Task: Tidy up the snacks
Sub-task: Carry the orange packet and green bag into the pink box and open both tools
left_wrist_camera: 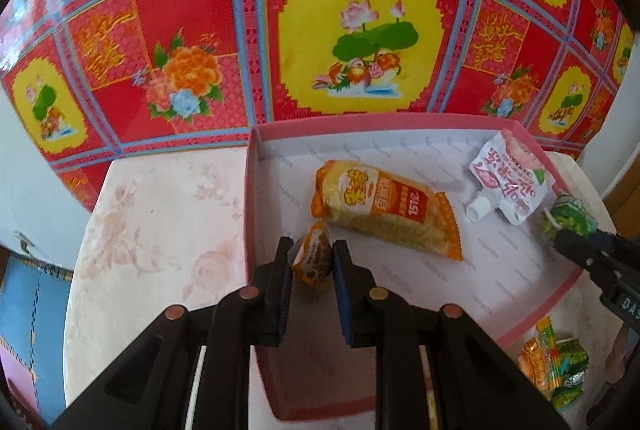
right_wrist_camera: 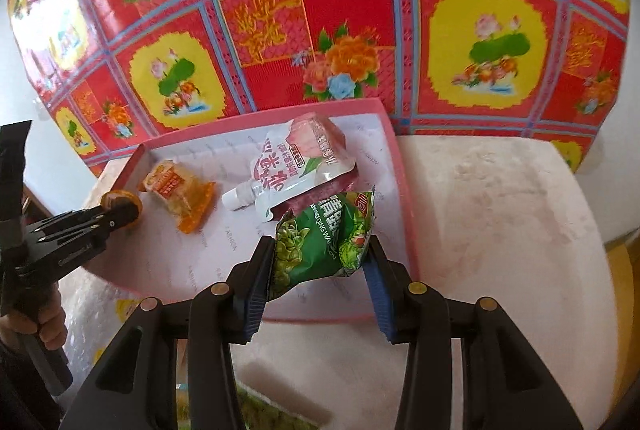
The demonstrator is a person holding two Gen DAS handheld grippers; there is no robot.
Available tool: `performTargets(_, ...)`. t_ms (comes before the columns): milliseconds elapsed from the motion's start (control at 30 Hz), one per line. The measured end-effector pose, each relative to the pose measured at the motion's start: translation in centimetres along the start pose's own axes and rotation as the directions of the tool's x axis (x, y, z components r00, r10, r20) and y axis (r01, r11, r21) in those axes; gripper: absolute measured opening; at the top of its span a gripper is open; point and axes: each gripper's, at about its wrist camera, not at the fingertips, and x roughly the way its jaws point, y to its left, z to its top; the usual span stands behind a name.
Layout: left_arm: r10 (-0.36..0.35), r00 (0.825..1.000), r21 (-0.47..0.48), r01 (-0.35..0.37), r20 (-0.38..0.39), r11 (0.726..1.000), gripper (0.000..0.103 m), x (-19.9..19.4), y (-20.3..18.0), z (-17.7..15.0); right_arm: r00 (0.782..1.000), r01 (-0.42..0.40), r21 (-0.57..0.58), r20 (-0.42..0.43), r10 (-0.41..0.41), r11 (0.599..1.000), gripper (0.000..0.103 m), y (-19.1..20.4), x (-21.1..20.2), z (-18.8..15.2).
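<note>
A shallow pink box (left_wrist_camera: 250,189) (right_wrist_camera: 404,189) with a white floor lies on the pale table. Inside it are a large orange snack pack (left_wrist_camera: 384,207) (right_wrist_camera: 178,195) and a white pouch with a spout (left_wrist_camera: 506,179) (right_wrist_camera: 292,165); a purple pack (right_wrist_camera: 332,189) lies under the pouch. My left gripper (left_wrist_camera: 311,250) (right_wrist_camera: 120,207) is shut on a small orange packet (left_wrist_camera: 314,256), held over the box's near left part. My right gripper (right_wrist_camera: 320,250) (left_wrist_camera: 560,230) is shut on a green snack bag (right_wrist_camera: 324,242) (left_wrist_camera: 568,216), held over the box's right side.
The pale floral table (left_wrist_camera: 160,230) (right_wrist_camera: 500,230) stands against a red, yellow and blue patterned wall covering (left_wrist_camera: 360,29). More orange and green packs (left_wrist_camera: 552,362) lie on the table near the box's front right corner. A hand (right_wrist_camera: 36,326) holds the left tool.
</note>
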Motion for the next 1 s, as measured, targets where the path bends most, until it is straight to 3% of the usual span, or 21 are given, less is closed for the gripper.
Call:
performTargets(833,-0.027,0.999,0.042,0.025,0.045,0.999,0.022,4.5,-0.8,5.3,1.000,0.010,-0.041,-0.001,-0.010,0.999,0.045,1.0,3.0,1.3)
performTargets(1000,0.016,1.000,0.090,-0.018,0.027,0.996,0.031,4.7,-2.1,5.7,1.000,0.008,-0.042,-0.004,-0.009,0.999,0.046,1.1,3.0,1.2)
